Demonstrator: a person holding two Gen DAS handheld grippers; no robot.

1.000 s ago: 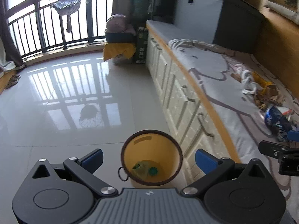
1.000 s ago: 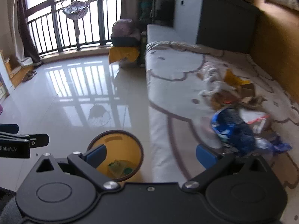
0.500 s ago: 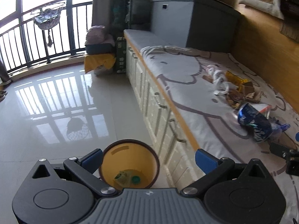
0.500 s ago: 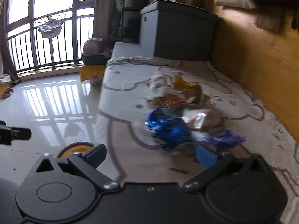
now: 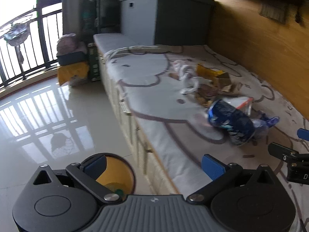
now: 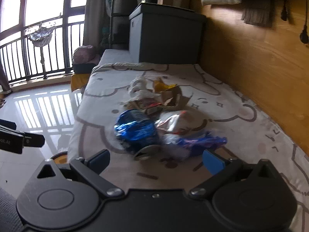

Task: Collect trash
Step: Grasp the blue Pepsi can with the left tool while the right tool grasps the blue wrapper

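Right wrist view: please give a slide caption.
Open right gripper faces a blue snack bag among trash on the bed.

Only a lone letter "D" reads on the right hand-held gripper [image 5: 289,159]; print on the blue wrapper [image 6: 136,129] is too blurred.

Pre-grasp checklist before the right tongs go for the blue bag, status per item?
1. Right tongs open and empty: ok.
2. Blue snack bag ahead of the right tongs on the cushion cover: ok.
3. Bag clear of other trash: not ok, the silver wrapper lies against it.
4. Left tongs open and empty: ok.
5. Yellow bin on the floor beside the bench, opening up: ok.
6. Bag's exact outline: cannot tell, motion blur.
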